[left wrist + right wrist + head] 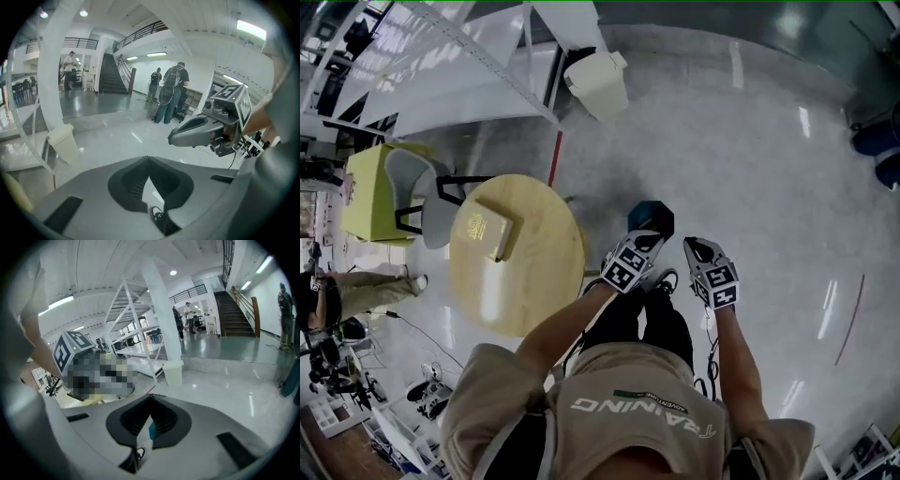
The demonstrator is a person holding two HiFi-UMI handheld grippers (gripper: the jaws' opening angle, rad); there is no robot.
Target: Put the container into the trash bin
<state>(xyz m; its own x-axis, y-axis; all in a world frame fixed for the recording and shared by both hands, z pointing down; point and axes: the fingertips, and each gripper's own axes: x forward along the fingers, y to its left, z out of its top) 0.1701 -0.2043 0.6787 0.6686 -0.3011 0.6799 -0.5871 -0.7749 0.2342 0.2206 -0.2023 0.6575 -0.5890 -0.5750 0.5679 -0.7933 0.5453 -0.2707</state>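
A flat tan container [484, 229] lies on a round wooden table [534, 281], left of both grippers. The cream trash bin [598, 82] stands on the floor farther off, beside a white column; it also shows as the bin [63, 143] in the left gripper view and the bin [172, 372] in the right gripper view. My left gripper [639, 246] and right gripper [698, 249] hang side by side in the air above the floor, away from the table. The left gripper [149, 164] is shut with nothing in it. The right gripper [151, 398] has its tips together; a teal sliver shows through the gap behind them.
A dark teal thing [652, 217] sits just ahead of the left gripper; I cannot tell what it is. A green and grey chair [389, 192] stands left of the table, white shelving [459, 66] behind it. People [171, 93] stand across the glossy floor.
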